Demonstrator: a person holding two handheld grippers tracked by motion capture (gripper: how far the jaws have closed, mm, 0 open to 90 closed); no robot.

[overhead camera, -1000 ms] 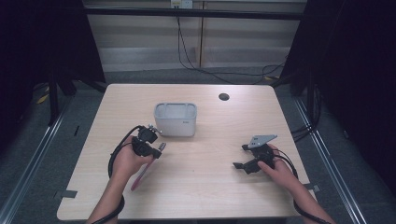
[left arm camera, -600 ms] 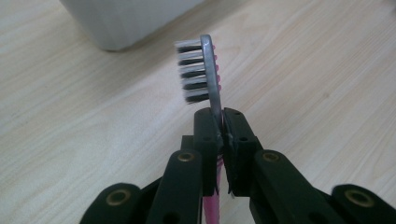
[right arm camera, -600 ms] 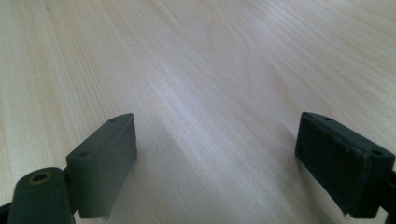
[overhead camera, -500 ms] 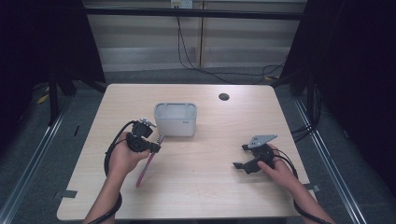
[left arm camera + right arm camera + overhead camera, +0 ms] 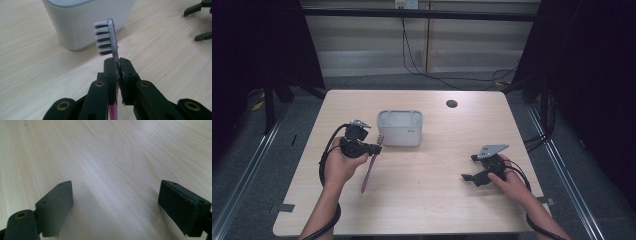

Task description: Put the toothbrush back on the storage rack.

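A pink toothbrush (image 5: pixel 370 165) with a grey neck and black-and-white bristles (image 5: pixel 103 37) hangs from my left gripper (image 5: pixel 375 148), which is shut on it just below the head. The handle slants down toward the table, its tip close to the wood. In the left gripper view the brush head stands in front of the white holder (image 5: pixel 85 17). That holder (image 5: pixel 400 127), a rounded white cup with two compartments, stands on the table (image 5: pixel 437 200) just right of my left gripper. My right gripper (image 5: pixel 469 168) rests low at the right, jaws wide open over bare wood (image 5: pixel 115 192).
A dark round hole (image 5: pixel 451 103) sits in the tabletop at the back right. Black curtains hang on both sides, and cables run along the floor behind the table. My right gripper's open jaws (image 5: pixel 200 22) appear far off in the left gripper view.
My left gripper has risen and moved toward the white holder, lifting the toothbrush head so the brush hangs steeper. The right gripper has stayed in place.
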